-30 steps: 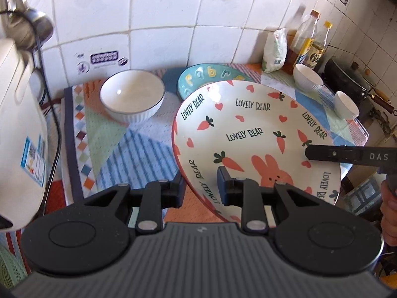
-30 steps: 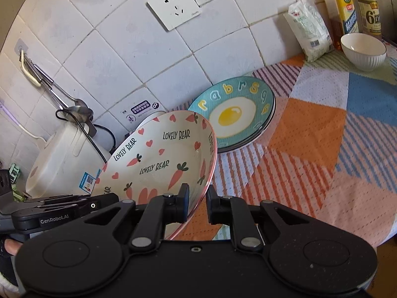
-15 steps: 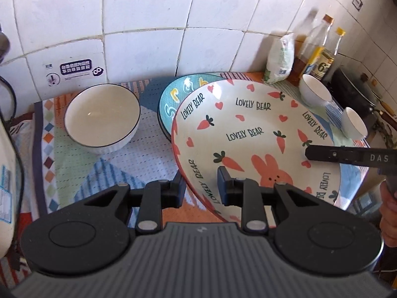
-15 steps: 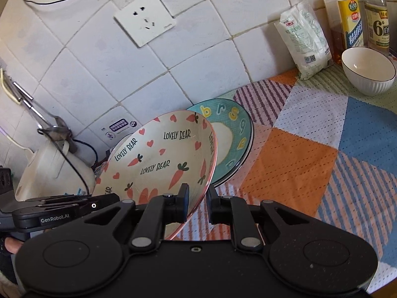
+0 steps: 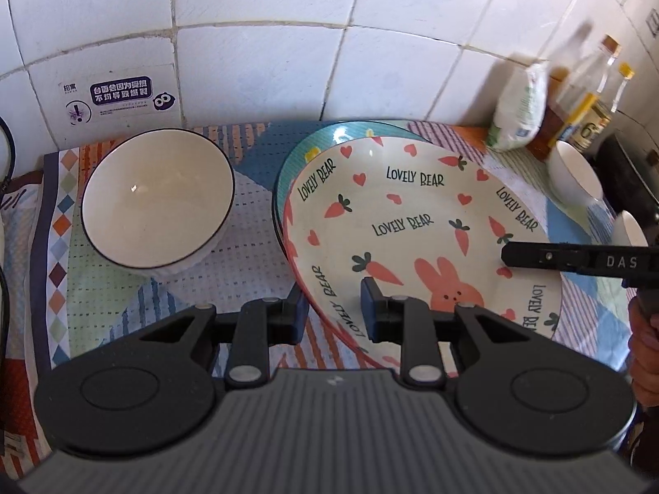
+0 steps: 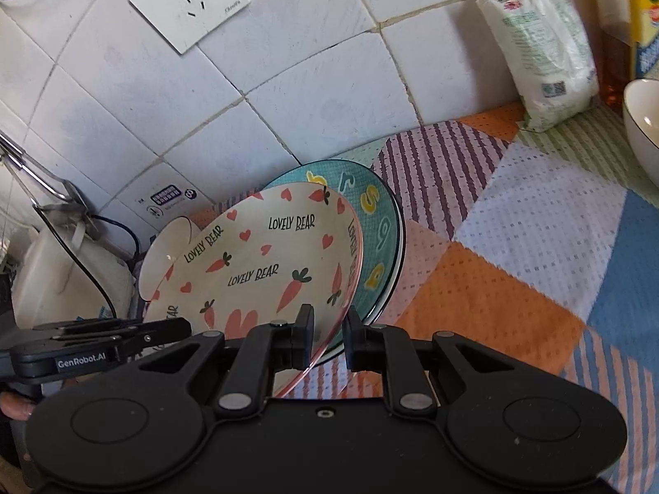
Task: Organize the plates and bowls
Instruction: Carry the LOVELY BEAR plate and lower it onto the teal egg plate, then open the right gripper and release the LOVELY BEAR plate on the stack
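Left tool (image 5: 333,308) and right tool (image 6: 327,339) each pinch opposite rim sections of the carrot plate (image 5: 412,222). It hangs tilted above the teal plate (image 6: 377,247) on the desk (image 6: 515,247); contact between them is unclear.

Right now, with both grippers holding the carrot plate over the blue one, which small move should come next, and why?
Probably lower the cream carrot-and-rabbit plate straight down: it hangs tilted over the teal lettered plate, both the left gripper and the right gripper clamping its rim.
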Action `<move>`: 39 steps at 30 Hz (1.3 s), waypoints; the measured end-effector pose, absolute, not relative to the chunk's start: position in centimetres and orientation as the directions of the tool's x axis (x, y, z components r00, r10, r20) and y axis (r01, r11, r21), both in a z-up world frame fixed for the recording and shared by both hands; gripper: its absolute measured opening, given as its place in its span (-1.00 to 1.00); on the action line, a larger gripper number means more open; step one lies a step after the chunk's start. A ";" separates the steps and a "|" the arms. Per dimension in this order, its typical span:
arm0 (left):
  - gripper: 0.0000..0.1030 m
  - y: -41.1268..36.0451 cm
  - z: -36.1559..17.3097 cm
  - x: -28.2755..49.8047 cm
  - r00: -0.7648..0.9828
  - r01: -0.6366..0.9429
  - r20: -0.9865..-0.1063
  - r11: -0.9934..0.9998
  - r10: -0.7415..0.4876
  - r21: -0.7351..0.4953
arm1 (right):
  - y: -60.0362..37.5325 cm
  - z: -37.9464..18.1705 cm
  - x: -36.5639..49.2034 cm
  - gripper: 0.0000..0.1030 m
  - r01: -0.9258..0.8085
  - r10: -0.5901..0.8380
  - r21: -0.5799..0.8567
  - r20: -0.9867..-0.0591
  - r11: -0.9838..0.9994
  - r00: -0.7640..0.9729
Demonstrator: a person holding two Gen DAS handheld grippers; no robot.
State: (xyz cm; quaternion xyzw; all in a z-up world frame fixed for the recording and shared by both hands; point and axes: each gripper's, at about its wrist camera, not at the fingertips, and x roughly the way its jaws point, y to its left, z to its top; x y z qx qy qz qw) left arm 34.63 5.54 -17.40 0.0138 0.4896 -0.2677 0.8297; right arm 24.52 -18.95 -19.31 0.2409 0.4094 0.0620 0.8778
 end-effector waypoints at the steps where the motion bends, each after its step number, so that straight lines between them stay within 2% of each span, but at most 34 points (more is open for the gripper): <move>1: -0.52 5.4 -17.6 34.9 0.375 0.451 -0.824 0.860 -0.426 -0.239 | -19.2 -19.4 25.1 -0.63 0.083 0.314 0.477 -0.689 0.875 0.653; 7: -0.52 5.0 -18.6 36.6 0.340 0.370 -0.847 0.886 -0.409 -0.279 | -20.1 -19.7 27.6 -0.64 0.043 0.336 0.461 -0.705 0.887 0.625; 12: -0.52 4.0 -18.4 36.5 0.398 0.369 -0.849 0.908 -0.347 -0.198 | -19.8 -19.7 28.9 -0.62 0.015 0.338 0.430 -0.731 0.903 0.592; 17: -0.52 3.8 -18.9 37.2 0.386 0.354 -0.860 0.915 -0.332 -0.195 | -20.0 -20.0 29.8 -0.60 0.021 0.332 0.421 -0.744 0.907 0.580; 24: -0.51 3.8 -19.0 37.8 0.317 0.298 -0.892 0.926 -0.323 -0.230 | -18.0 -19.0 30.6 -0.43 -0.028 0.228 0.257 -0.800 0.966 0.555; 26: -0.51 3.7 -19.2 38.0 0.282 0.270 -0.909 0.935 -0.306 -0.231 | -16.6 -18.6 30.7 -0.26 -0.060 0.180 0.176 -0.819 0.983 0.545; 28: -0.50 3.6 -19.4 38.0 0.282 0.256 -0.915 0.942 -0.289 -0.219 | -15.5 -18.4 30.7 -0.18 -0.090 0.132 0.099 -0.832 0.991 0.539; 35: -0.50 3.0 -19.4 37.9 0.285 0.235 -0.927 0.956 -0.242 -0.178 | -15.0 -18.5 30.7 -0.13 -0.099 0.095 0.048 -0.826 0.994 0.555; 39: -0.51 2.2 -19.3 37.1 0.292 0.254 -0.929 0.955 -0.228 -0.155 | -13.1 -19.0 30.7 -0.06 -0.123 -0.051 -0.141 -0.834 0.982 0.550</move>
